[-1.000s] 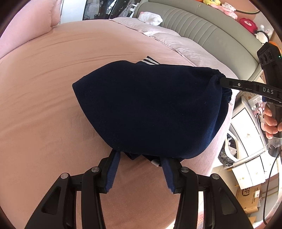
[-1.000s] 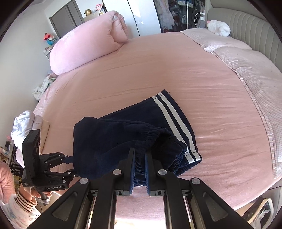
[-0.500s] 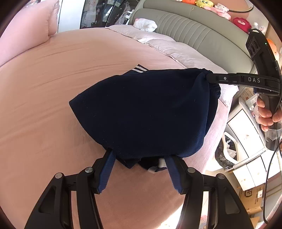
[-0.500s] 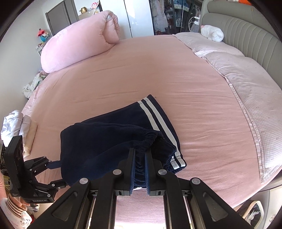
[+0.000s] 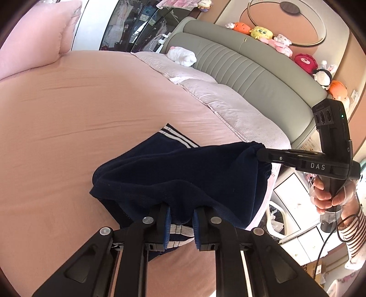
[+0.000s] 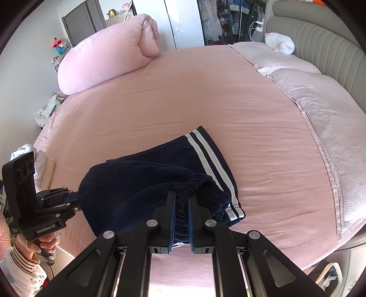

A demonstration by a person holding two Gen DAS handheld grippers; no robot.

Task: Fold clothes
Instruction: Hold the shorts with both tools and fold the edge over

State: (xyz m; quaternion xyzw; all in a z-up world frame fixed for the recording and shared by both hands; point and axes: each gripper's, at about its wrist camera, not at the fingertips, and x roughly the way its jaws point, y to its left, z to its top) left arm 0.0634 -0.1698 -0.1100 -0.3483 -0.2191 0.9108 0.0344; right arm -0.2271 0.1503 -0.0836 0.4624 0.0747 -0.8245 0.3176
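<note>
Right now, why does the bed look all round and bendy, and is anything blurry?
Left wrist view: the fisheye lens curves the bed and headboard; dark corners ring the picture. Right wrist view: same bulge, sharp navy shorts; bright daylight glares on the wardrobe doors.

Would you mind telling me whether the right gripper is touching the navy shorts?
Touching. In the right wrist view the right gripper is clamped on the gathered waistband of the navy shorts; the left wrist view shows the same pinch.

Navy shorts: near edge hidden behind right gripper fingers; lifted layer covers lower folds; bed cut by frame right.
</note>
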